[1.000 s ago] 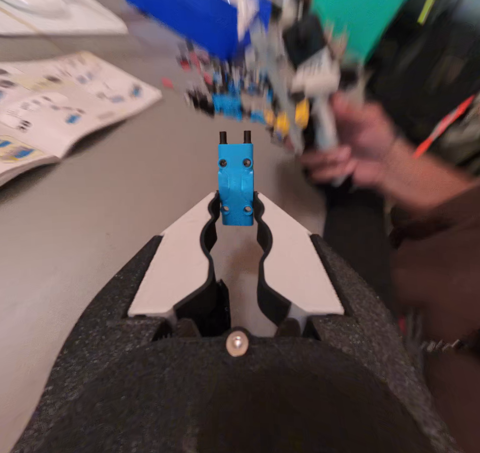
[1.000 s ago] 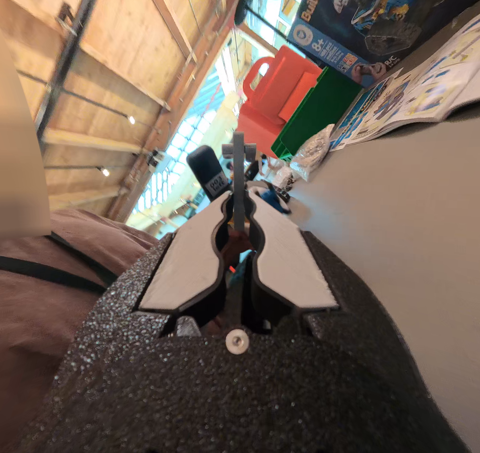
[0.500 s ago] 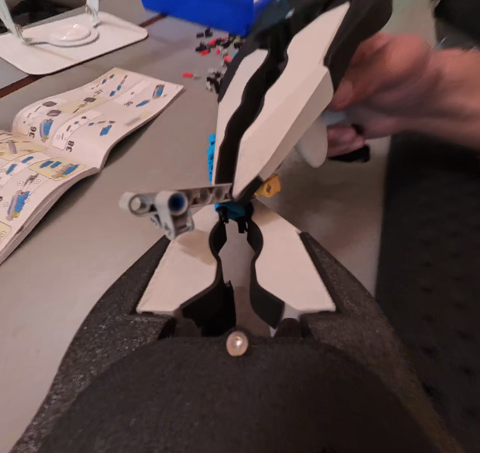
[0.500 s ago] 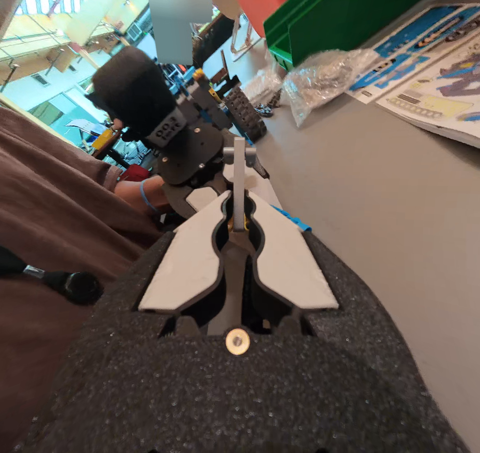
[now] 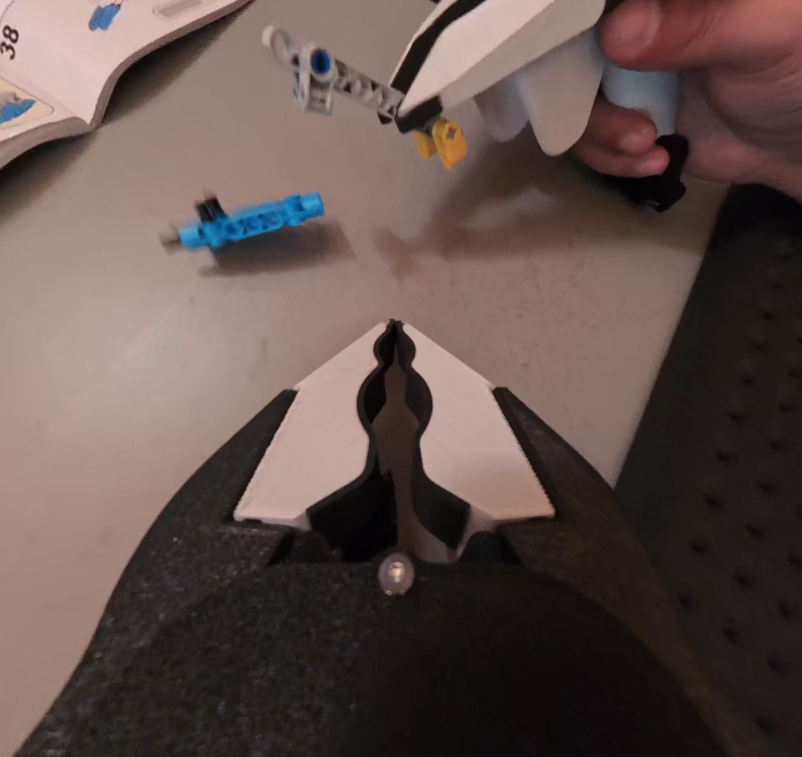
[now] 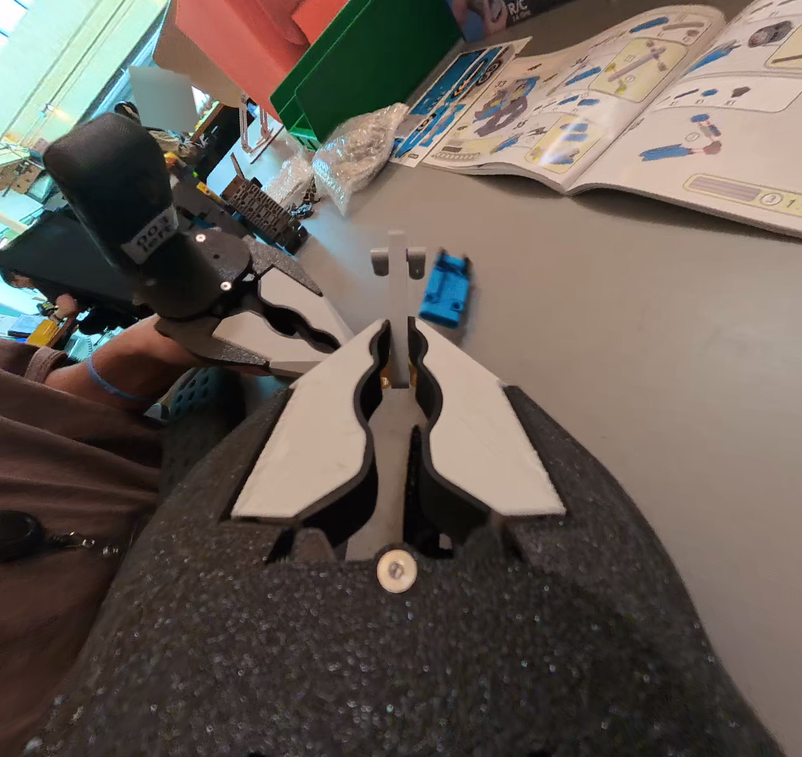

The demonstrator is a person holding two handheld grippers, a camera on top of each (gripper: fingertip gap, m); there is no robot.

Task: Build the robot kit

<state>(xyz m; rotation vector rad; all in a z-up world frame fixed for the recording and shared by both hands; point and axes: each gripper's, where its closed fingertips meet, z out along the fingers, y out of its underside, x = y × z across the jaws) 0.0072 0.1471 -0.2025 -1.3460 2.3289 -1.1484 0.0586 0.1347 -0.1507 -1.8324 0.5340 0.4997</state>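
Two claws over grey counter (image 5: 130,389) | left claw (image 5: 394,324) pinched together, empty, above counter | right claw (image 6: 398,324) clamped on grey beam (image 6: 397,284), yellow piece (image 5: 442,141) beneath tips | blue piece (image 5: 251,224) lying loose on counter, just beyond beam | open booklet (image 6: 651,107) farther off

A grey bench (image 6: 607,345) stood before bright windows (image 6: 65,41); dark perforated matting (image 5: 737,432) bordered its edge.

The right gripper (image 6: 398,324) clamped a grey beam (image 6: 397,293). A blue piece (image 6: 447,293) lay just beside it on the bench (image 6: 607,345), with the left gripper (image 6: 338,341) near.
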